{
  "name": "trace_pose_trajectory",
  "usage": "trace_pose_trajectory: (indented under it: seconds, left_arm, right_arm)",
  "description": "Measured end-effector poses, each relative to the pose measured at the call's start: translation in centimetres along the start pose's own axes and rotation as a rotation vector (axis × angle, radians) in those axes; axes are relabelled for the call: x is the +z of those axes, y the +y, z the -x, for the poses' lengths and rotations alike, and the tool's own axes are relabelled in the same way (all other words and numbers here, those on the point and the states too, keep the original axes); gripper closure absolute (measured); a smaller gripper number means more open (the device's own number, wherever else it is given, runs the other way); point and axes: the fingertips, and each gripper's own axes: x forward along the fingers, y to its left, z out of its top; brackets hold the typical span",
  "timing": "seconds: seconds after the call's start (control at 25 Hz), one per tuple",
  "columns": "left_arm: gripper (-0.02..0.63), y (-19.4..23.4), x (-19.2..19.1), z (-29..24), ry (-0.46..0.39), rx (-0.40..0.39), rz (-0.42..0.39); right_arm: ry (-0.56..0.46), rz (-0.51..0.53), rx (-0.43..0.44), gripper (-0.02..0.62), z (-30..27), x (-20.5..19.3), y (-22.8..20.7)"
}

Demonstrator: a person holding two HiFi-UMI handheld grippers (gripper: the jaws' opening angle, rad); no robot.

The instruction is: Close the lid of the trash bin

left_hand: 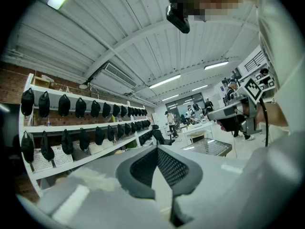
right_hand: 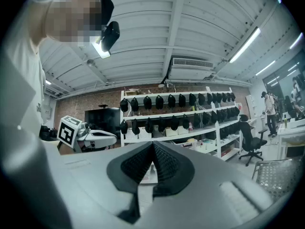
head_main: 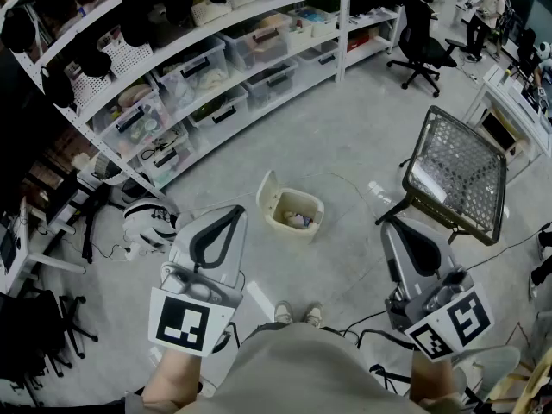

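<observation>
In the head view, the trash bin [head_main: 317, 209] sits on the floor ahead of you, its lid [head_main: 268, 188] tipped up. In the left gripper view, your left gripper [left_hand: 157, 149] has its jaws pressed together, empty. In the right gripper view, your right gripper [right_hand: 152, 144] is likewise closed on nothing.

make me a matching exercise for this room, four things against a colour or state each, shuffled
1 bin
2 chair
3 mesh table
4 left gripper

a black, far right
b grey, jaws together
c cream, open, on the floor
d metal, right of the bin

Pairs: 1-c; 2-a; 3-d; 4-b
</observation>
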Motion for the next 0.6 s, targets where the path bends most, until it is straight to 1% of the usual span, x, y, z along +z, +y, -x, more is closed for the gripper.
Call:
trace_pose_trajectory:
  seconds: [0.24,0.4,0.6]
  left_arm:
    - [0.604,-0.6,0.2,-0.2,0.009,0.009,0.005]
    - [0.604,-1.6,0.3,-0.5,0.02,0.006,-0.007]
    - [0.604,-2.4,0.6,-0.4,0.014,0.024,0.017]
  right_arm:
    - [-0.018,-0.059,0.002,0.592,0.6,0.2,-0.9]
    - [-0.002,-0.057,0.0,0.592,1.3,-0.1,-1.5]
    - [0.002,-0.053,0.026,0.592,1.8,-0.4,-1.3]
